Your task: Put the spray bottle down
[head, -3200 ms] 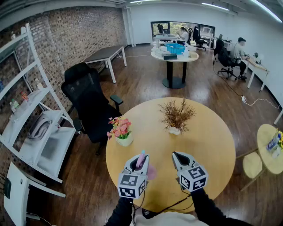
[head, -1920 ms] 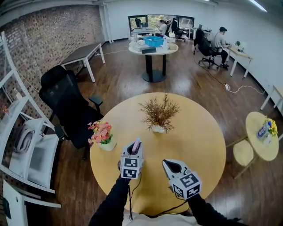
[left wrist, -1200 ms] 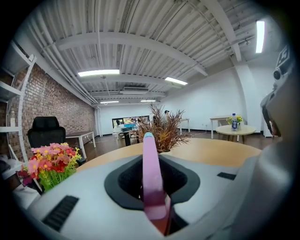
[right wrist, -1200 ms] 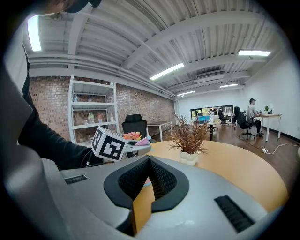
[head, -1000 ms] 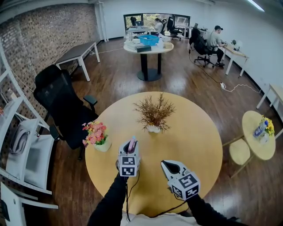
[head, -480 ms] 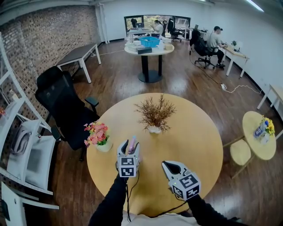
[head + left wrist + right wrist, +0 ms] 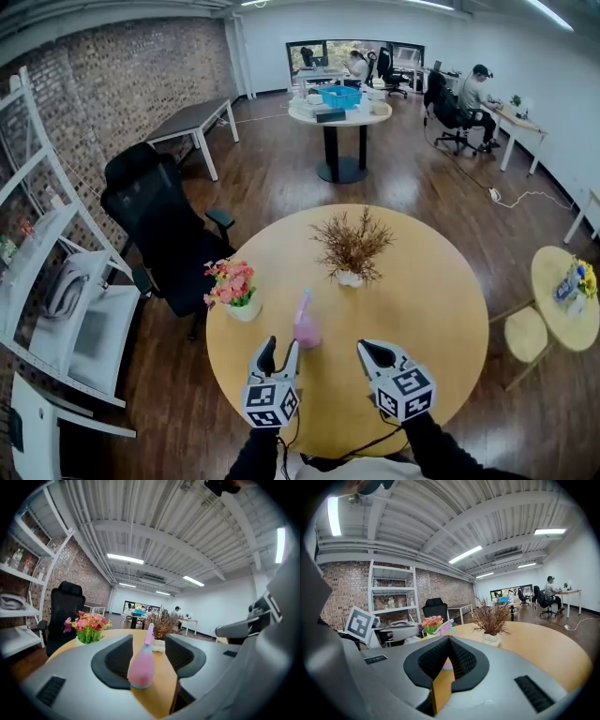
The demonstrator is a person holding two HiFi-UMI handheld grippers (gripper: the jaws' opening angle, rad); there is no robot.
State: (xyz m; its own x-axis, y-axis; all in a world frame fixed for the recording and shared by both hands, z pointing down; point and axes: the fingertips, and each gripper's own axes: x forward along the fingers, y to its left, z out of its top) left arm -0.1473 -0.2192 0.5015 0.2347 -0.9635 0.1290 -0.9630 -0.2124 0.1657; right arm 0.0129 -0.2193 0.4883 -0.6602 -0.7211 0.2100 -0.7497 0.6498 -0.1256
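Observation:
A pink spray bottle stands upright on the round wooden table, free of both grippers. My left gripper is open just behind it, on the near side. In the left gripper view the spray bottle shows a little ahead of the spread jaws of the left gripper, untouched by the pads. My right gripper hovers to the right of the bottle with its jaws together and nothing in them. In the right gripper view the spray bottle peeks over the right gripper.
A pot of pink flowers stands left of the bottle. A dried plant in a white pot stands behind it. A black office chair and a white shelf unit are at the left; a small round table is at the right.
The left gripper opened, let go of the spray bottle and drew back toward me. The bottle now stands alone on the table. The right gripper stayed put.

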